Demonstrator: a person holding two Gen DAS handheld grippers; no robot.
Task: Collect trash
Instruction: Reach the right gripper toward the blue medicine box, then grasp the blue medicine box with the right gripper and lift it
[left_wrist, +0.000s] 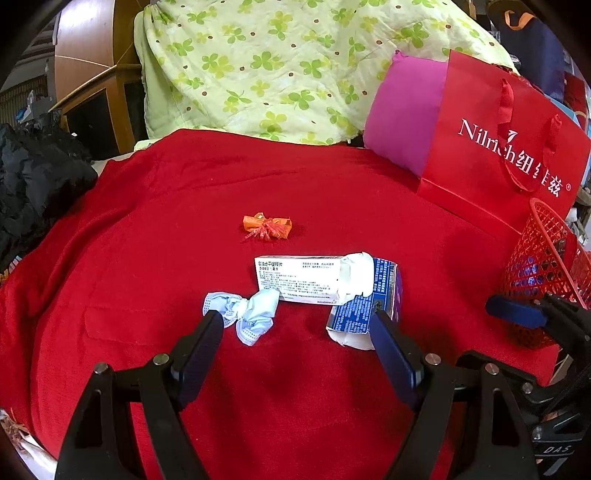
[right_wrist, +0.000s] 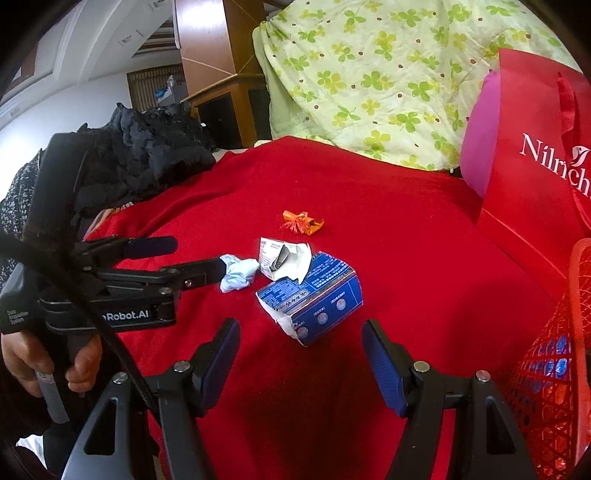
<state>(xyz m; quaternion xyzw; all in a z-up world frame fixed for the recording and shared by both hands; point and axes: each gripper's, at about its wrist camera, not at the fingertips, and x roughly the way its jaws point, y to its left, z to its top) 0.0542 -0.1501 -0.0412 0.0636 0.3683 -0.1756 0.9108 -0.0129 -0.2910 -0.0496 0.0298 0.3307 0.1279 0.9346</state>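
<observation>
The left gripper (left_wrist: 295, 317) hangs wide apart by the crumpled mask (left_wrist: 243, 314); its tips touch mask and blue box (left_wrist: 364, 306). The right gripper (right_wrist: 300, 332) is apart too, empty.

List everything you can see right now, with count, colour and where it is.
wrapper: one, orange, blanket centre, farthest trash
white box: one, white, torn, mid-blanket
blue box: one, blue-white, crushed, beside white box
mask: one, pale blue, crumpled, left of white box
basket: one, red mesh, right edge
bag: one, red, back right
pillow: one, magenta, behind bag
blanket: one, red, underneath everything
quilt: one, green clover, back
clothes: black heap, left
left gripper: open, over mask
right gripper: open, near blue box
</observation>
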